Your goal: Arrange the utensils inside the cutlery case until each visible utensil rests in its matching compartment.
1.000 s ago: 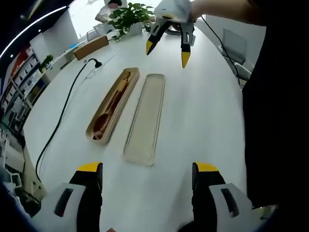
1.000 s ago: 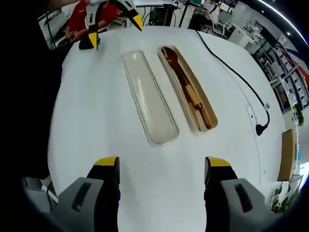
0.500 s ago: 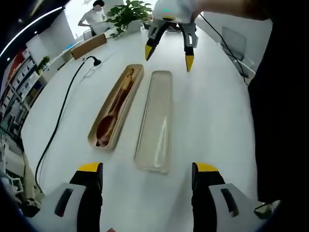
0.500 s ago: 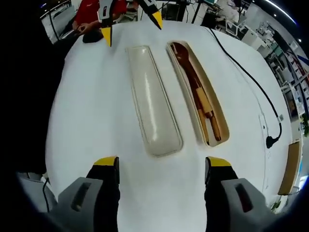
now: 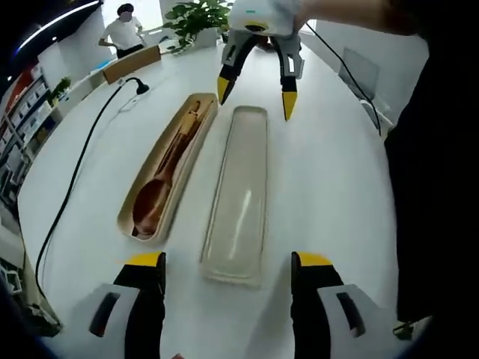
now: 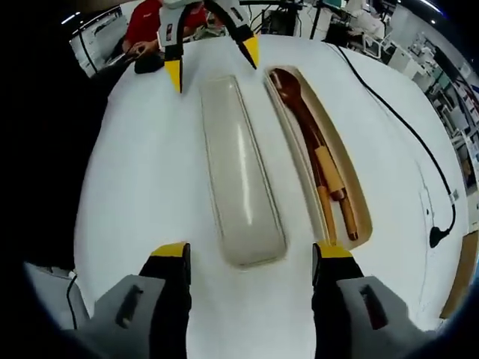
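The left gripper [image 5: 228, 265] has its yellow-tipped jaws spread wide and pinches nothing. The near end of the case lid [image 5: 236, 194] lies between and just ahead of them. Just beside the lid, toward the left jaw, sits the open cutlery case [image 5: 196, 114], a long beige tray. In it rest a wooden spoon [image 5: 153, 200], bowl toward this gripper, and what look like chopsticks [image 5: 187, 134] at the far end. Past the lid's far end the right gripper [image 5: 254, 90] faces back, jaws likewise apart and empty, held by a person's hand.

In the right gripper view, the right gripper [image 6: 251, 258] straddles the opposite end of the case lid [image 6: 239, 168]. The cutlery case [image 6: 355, 191] is off toward its right jaw, with the spoon [image 6: 296, 97] bowl far and the chopsticks [image 6: 333, 191] near. The left gripper [image 6: 213, 67] hovers past the lid's far end. Both pieces lie on a white table [image 6: 142, 194]; a black cable [image 6: 408, 142] runs well apart from the case.

The utensils seem already seated, so the lid is probably the next thing to take. It looks a light, stiff, glossy plastic shell, likely slippery and shallow-rimmed. A pinch across its narrow width near one end, or one gripper at each end, should lift it level without it skating on the smooth tabletop.
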{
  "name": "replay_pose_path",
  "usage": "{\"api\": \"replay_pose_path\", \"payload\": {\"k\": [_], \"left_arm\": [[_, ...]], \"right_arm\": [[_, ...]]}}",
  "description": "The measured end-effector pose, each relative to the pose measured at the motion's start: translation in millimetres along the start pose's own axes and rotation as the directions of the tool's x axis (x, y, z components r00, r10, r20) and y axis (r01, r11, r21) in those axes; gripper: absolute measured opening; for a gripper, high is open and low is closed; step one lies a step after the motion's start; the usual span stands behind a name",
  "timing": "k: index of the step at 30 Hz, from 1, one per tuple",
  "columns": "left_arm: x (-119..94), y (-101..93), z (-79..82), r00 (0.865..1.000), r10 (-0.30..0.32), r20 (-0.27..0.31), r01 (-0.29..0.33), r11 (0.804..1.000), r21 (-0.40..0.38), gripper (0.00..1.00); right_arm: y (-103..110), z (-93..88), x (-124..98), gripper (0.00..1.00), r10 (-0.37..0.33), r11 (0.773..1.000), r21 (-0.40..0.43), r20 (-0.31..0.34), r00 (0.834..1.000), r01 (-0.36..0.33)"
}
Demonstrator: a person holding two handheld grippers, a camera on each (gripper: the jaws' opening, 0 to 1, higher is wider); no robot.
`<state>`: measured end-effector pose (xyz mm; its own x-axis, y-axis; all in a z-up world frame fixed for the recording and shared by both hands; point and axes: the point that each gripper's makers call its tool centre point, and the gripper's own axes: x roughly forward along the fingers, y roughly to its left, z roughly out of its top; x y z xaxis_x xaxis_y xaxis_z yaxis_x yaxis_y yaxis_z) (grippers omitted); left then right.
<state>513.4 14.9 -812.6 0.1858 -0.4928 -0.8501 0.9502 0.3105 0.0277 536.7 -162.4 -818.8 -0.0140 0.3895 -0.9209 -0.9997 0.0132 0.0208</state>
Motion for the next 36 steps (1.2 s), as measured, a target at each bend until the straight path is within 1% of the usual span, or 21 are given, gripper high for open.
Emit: {"api": "replay_pose_path", "payload": {"k": [1,5,7,9,10,11,12,13,14,15,16,18,22,25,29,33,36], "left_arm": [[0,-0.7,0.4,1.000,-0.005,0.003,0.005,1.000,-0.001,0.64],[3,-1.1,0.6,1.000,-0.010,-0.005,0.010,1.000,-0.005,0.61],[6,-6.1,-3.1,0.999,-0.033,-0.030,0.032,0.999,-0.018,0.57],[9,-8.3,-5.3,0.998,-0.033,-0.045,0.033,0.999,-0.005,0.57],[9,-6.5,-3.2,0.999,-0.022,-0.036,0.023,0.999,0.023,0.56],[9,-6.9,-3.7,0.999,-0.023,-0.044,0.024,1.000,0.016,0.56],[8,-6.3,-3.3,0.999,-0.023,-0.044,0.023,1.000,0.010,0.56],[8,-5.7,-2.8,0.999,-0.020,-0.043,0.020,1.000,0.009,0.56],[9,-5.4,-2.4,0.999,-0.019,-0.041,0.019,1.000,0.006,0.56],[9,-5.1,-1.6,0.999,-0.017,-0.038,0.017,1.000,0.003,0.56],[9,-5.0,-0.9,0.999,-0.017,-0.039,0.017,1.000,0.004,0.56],[10,-5.3,-0.1,0.999,-0.018,-0.044,0.018,1.000,0.008,0.56],[9,-5.8,-1.0,0.998,-0.019,-0.055,0.020,1.000,0.011,0.56],[10,-6.2,-0.6,0.998,-0.020,-0.061,0.021,1.000,0.011,0.55],[10,-7.5,0.2,0.997,-0.025,-0.078,0.027,0.999,0.021,0.54],[11,-12.8,2.4,0.992,-0.041,-0.117,0.047,0.998,0.051,0.48],[13,-10.8,5.8,0.992,-0.034,-0.122,0.038,0.999,0.035,0.39]], "right_arm": [[0,1.7,2,0.66,0.005,1.000,-0.011,0.001,1.000,-0.005],[1,5.1,7,0.63,0.016,0.999,-0.040,-0.005,1.000,-0.016],[1,4.7,9,0.62,0.018,0.998,-0.056,-0.012,1.000,-0.019],[-1,3.9,9,0.61,0.010,0.997,-0.075,-0.020,1.000,-0.012],[-1,4.0,9,0.60,0.014,0.997,-0.071,-0.020,1.000,-0.015],[-2,4.0,9,0.60,0.014,0.997,-0.069,-0.019,1.000,-0.016],[-3,4.8,8,0.59,0.017,0.999,-0.040,-0.002,1.000,-0.017],[-3,4.8,8,0.58,0.017,0.999,-0.039,0.000,1.000,-0.017],[-5,3.8,9,0.57,0.005,0.998,-0.055,-0.004,1.000,-0.005],[-5,4.7,9,0.56,0.007,0.995,-0.095,-0.010,1.000,-0.008],[-4,5.6,9,0.57,0.003,0.998,-0.058,-0.012,1.000,-0.004],[-4,6.4,9,0.57,0.005,0.997,-0.072,-0.021,1.000,-0.007],[-3,7.9,10,0.57,0.001,0.998,-0.059,-0.038,0.999,-0.003],[-1,9.7,10,0.55,-0.002,0.998,-0.058,-0.056,0.998,-0.001],[-2,10.9,11,0.54,-0.015,1.000,-0.022,-0.083,0.996,0.013],[0,13.0,12,0.53,-0.016,1.000,-0.018,-0.111,0.994,0.015],[1,14.3,12,0.51,-0.019,1.000,-0.012,-0.129,0.991,0.018]]}}
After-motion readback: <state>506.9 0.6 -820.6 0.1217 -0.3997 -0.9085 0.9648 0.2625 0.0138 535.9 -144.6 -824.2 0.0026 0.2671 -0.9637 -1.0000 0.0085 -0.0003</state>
